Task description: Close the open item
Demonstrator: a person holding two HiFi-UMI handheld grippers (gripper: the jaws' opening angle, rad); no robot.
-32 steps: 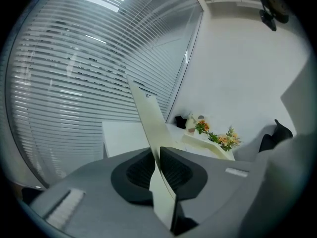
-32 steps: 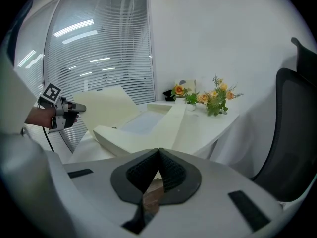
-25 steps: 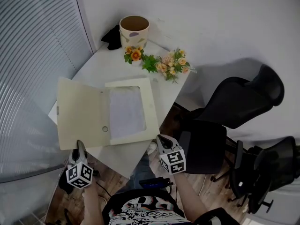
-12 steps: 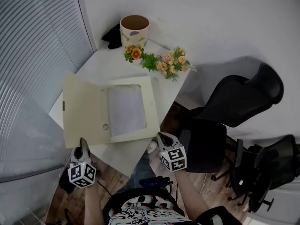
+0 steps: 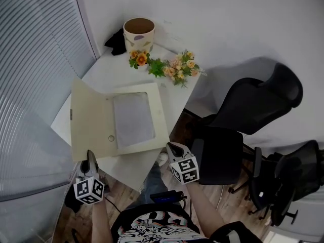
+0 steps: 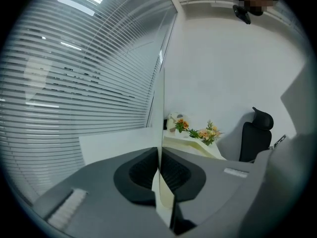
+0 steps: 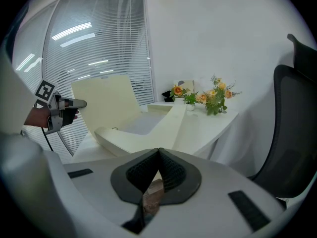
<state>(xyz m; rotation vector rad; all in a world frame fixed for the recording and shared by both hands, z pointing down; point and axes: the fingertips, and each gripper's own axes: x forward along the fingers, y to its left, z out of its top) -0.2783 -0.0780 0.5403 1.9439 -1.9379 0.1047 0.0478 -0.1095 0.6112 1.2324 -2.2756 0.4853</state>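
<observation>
Seemingly light and stiff, the cream folder [image 5: 132,119] is best taken by the free edge of its cover [image 5: 90,118], which is tilted up over a white sheet [image 5: 132,116]. It is laid on the white desk [image 5: 109,72]. The cover's edge is clamped in the jaws of the left gripper [image 5: 90,157]; those of the right gripper [image 5: 171,147] are closed on nothing.

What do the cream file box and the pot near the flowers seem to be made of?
The file box looks like thin, stiff plastic or coated board with a matte cream finish. Its raised lid stands flat and unbent where the left gripper pinches its edge. The pot is probably glazed ceramic, though paper cannot be excluded. It has a smooth cream wall with printed leaf shapes and a dark inside.
</observation>
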